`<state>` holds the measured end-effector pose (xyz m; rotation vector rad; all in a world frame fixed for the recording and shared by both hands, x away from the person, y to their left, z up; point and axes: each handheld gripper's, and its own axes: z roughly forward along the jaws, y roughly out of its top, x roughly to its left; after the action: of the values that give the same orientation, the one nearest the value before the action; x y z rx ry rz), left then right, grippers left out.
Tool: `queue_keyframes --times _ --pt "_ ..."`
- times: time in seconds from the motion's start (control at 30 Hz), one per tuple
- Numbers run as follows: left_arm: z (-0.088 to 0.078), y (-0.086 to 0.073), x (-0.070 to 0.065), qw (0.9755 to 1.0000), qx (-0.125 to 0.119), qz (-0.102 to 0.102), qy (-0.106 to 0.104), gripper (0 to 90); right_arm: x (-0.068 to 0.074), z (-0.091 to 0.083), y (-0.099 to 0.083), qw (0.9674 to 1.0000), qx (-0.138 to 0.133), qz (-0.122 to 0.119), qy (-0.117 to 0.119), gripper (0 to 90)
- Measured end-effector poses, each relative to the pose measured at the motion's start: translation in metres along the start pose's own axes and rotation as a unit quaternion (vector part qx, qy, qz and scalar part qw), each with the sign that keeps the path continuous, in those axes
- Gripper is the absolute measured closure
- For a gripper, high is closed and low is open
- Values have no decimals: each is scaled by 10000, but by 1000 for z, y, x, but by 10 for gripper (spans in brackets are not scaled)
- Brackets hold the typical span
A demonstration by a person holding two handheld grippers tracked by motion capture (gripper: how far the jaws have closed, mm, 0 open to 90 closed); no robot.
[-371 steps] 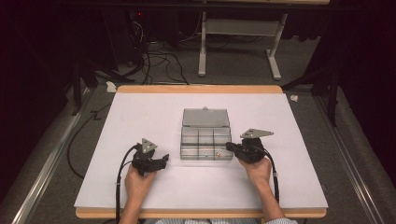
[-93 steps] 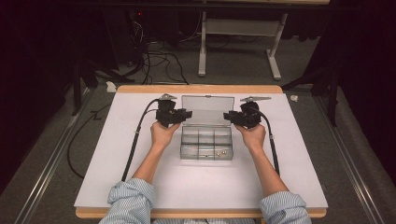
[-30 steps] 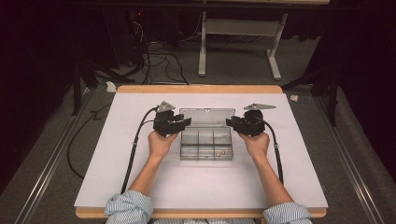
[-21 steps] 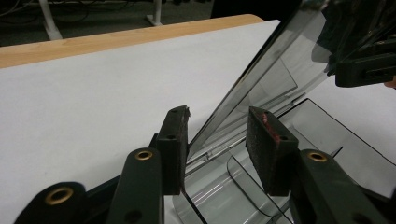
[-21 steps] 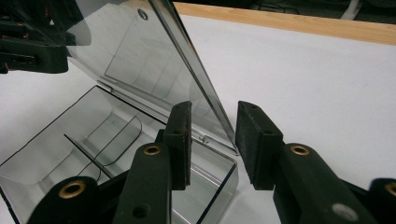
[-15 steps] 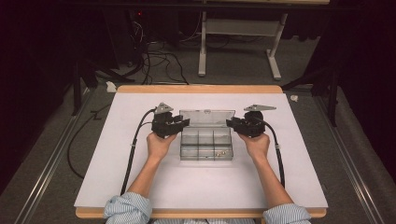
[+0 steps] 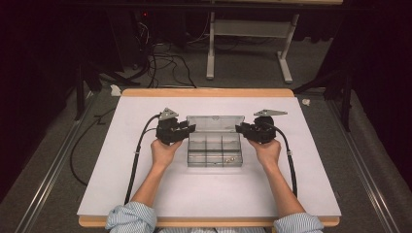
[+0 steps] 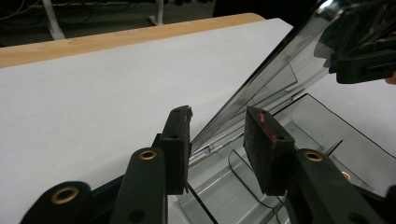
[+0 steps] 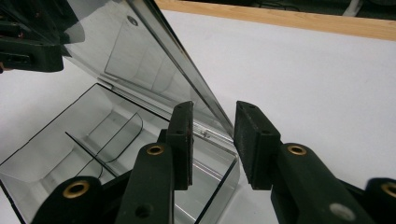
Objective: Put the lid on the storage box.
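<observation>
- Left gripper (image 7: 187,128): sits at the left end of the clear plastic box (image 7: 214,150), at its back corner. In the left gripper view the 2 jaws straddle the edge of the raised lid (image 8: 261,84); a gap shows between each pad and the lid, so nothing is clamped. The jaws have just been closing, with the lid edge between them.
- Right gripper (image 7: 241,129): sits at the right end of the box, mirrored to the left one. In the right gripper view the lid (image 9: 154,56) edge runs down between the 2 jaws, clear of both pads. Released, not grasping. These jaws have also just been closing around the lid edge.
- Each gripper is seen in the other's view as a dark block at the far end of the lid.
- Lid: transparent, hinged along the back of the box, tilted up at an angle, neither flat nor fully upright.
- Box: lies open near the middle of the white table (image 7: 121,165), long side across. Dividers split it into several compartments. A few small items (image 7: 231,158) lie in the front right compartment; too small to identify.
- Hands (image 7: 164,151) come in from the near edge, forearms in striped sleeves (image 7: 127,217).
- Cables (image 7: 137,150) trail from both grippers back toward the near edge.
</observation>
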<state>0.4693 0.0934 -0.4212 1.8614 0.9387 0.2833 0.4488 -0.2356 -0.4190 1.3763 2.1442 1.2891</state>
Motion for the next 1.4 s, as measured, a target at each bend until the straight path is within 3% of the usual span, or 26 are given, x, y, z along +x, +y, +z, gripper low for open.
queue_keyframes --times 0.37,0.57,1.4 --pt "-4 -10 4 9997 -54 -169 -153 660 -1 1 -12 9999 -118 86 20 712" --pt "-5 -11 3 9999 -32 -100 -122 678 -1 -1 -16 9998 -163 117 48 729" --pt "-14 -20 7 9993 -156 -178 -300 728 2 -6 -17 9998 -161 77 51 740"
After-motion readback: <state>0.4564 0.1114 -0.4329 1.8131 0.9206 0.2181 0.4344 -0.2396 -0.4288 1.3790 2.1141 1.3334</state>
